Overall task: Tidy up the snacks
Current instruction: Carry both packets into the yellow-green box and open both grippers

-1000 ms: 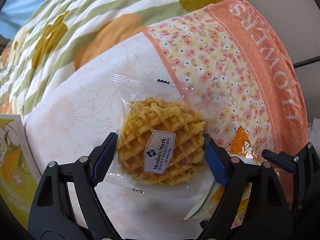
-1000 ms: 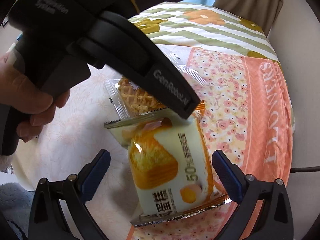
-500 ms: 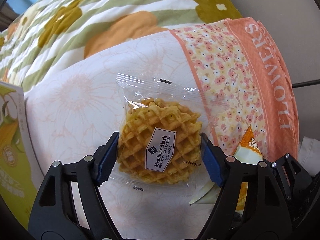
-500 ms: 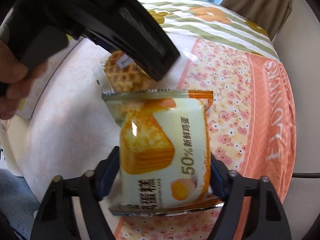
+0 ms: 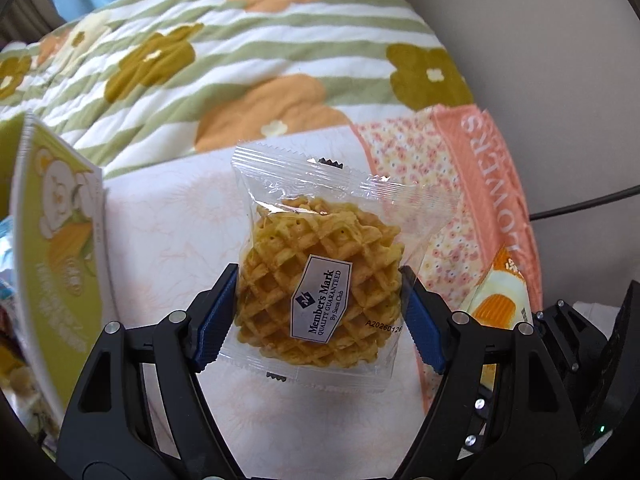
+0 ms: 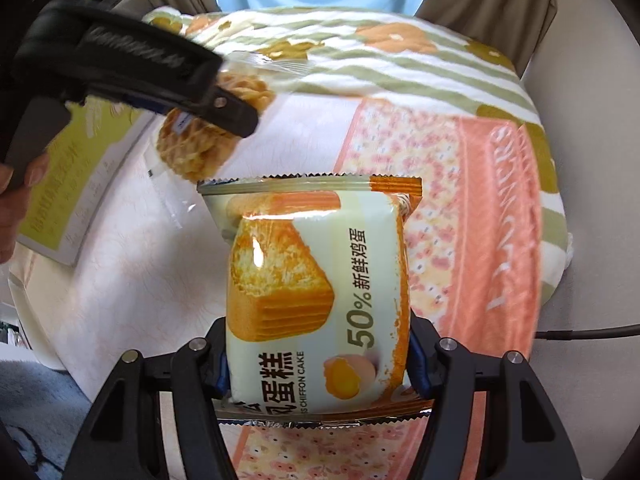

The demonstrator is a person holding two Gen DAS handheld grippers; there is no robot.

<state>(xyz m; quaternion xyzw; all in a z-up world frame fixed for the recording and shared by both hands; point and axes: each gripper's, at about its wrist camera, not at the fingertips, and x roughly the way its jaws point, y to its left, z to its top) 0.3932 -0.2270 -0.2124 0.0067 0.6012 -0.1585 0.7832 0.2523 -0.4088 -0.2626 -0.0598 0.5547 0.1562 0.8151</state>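
Waffle packet (image 5: pixel 320 292): clear wrapper, Member's Mark label, pinched at its lower half between the blue pads (image 5: pixel 214 320) of the left gripper (image 5: pixel 318 320). Pads press both sides of the wrapper; the top seal sticks out free at 12 o'clock. Packet looks lifted off the white floral cloth (image 5: pixel 168 232) below.

Chiffon cake packet (image 6: pixel 316 292): clamped by the right gripper (image 6: pixel 318 364), whose jaws are closing, pads already against both long sides. Serrated top edge free at 12, bottom seal overhangs the jaws at 6.

From the right wrist view the left gripper sits at 10 o'clock, a hand (image 6: pixel 16 200) on its handle, the waffle hanging under it just past the cake's top edge; near, not touching as far as I can tell.

Surroundings: green snack box (image 5: pixel 60 248) at 9 o'clock in the left view, its near edge close to the left jaw. Orange "FLOWERS" border (image 5: pixel 492 184) runs along 3 o'clock. Striped flower quilt (image 5: pixel 240 60) fills 12 o'clock. Open cloth between box and waffle, and below at 6. Black cable (image 6: pixel 588 334) at 3 o'clock off the bed edge.
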